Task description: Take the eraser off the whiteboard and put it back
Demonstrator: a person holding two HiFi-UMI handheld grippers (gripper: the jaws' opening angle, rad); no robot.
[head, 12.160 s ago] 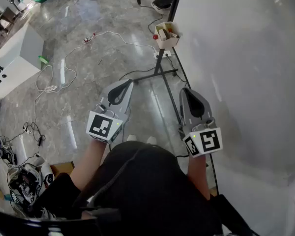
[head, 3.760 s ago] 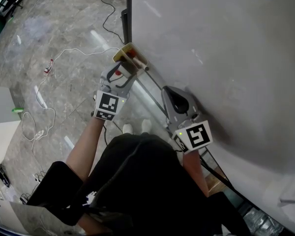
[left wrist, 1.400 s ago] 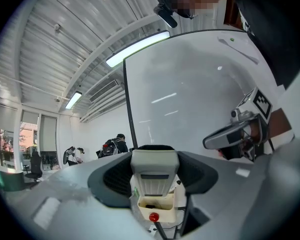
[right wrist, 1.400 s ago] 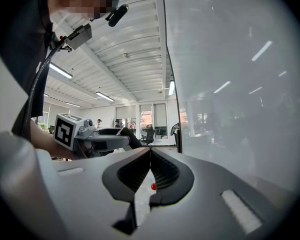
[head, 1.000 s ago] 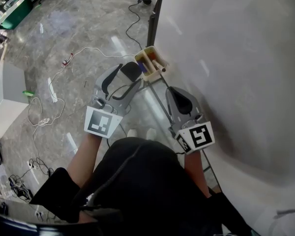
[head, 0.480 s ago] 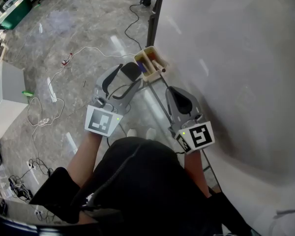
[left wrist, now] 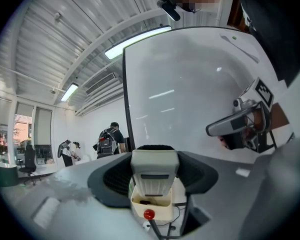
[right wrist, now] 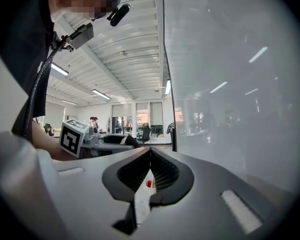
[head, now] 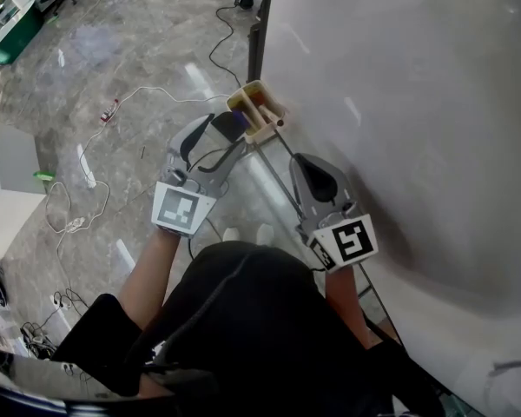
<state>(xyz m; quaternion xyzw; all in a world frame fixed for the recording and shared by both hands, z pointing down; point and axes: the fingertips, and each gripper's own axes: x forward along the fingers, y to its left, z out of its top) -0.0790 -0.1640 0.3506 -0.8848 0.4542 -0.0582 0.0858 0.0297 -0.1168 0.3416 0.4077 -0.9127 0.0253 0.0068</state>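
Observation:
A whiteboard eraser [head: 230, 125], white-bodied with a dark felt face [left wrist: 155, 176], sits between the jaws of my left gripper [head: 227, 134], which is shut on it. It hangs just beside and above the cream marker tray [head: 259, 111] fixed at the lower left corner of the whiteboard [head: 417, 85]. In the left gripper view the tray [left wrist: 151, 208] shows right under the eraser, with a red ball [left wrist: 149, 214] at its front. My right gripper [head: 306, 166] is shut on nothing and points along the board's lower edge [right wrist: 150, 154].
Cables [head: 156, 94] trail over the grey stone floor to the left. A white cabinet [head: 0, 207] stands at the far left. The board's dark post [head: 257, 16] runs up behind the tray. People [left wrist: 110, 140] stand far off in the room.
My left gripper has edged a little toward the tray with the eraser still in it. The right gripper has kept still.

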